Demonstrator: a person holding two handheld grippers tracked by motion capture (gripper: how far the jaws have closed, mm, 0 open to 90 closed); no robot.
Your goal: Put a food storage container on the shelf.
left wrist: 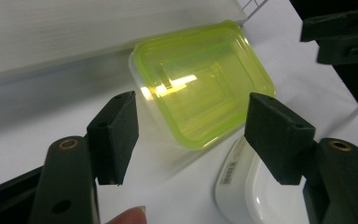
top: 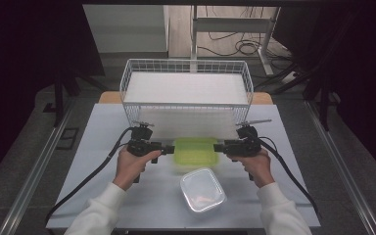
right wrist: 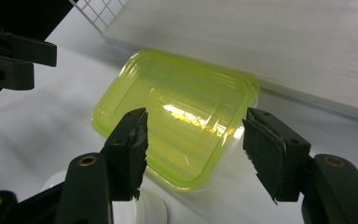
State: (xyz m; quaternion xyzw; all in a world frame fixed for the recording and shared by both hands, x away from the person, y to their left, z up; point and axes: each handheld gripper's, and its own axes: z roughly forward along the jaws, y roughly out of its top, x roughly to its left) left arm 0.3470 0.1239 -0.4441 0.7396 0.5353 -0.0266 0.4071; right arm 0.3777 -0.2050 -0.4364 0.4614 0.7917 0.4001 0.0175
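On the pale desk (top: 103, 147), a green-lidded box (top: 194, 152) sits just in front of the wire basket (top: 186, 88). The left gripper (top: 165, 149) and right gripper (top: 219, 147) flank its ends, jaws released, probably lining up to lift it. A clear box (top: 202, 190) lies nearer the person.

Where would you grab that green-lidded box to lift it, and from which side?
Probably by its two short ends, one gripper from each side. The green-lidded box lies flat with its long side across the table, and the left gripper and right gripper, both open, already flank those ends. The lid's protruding rim gives the jaws an edge.
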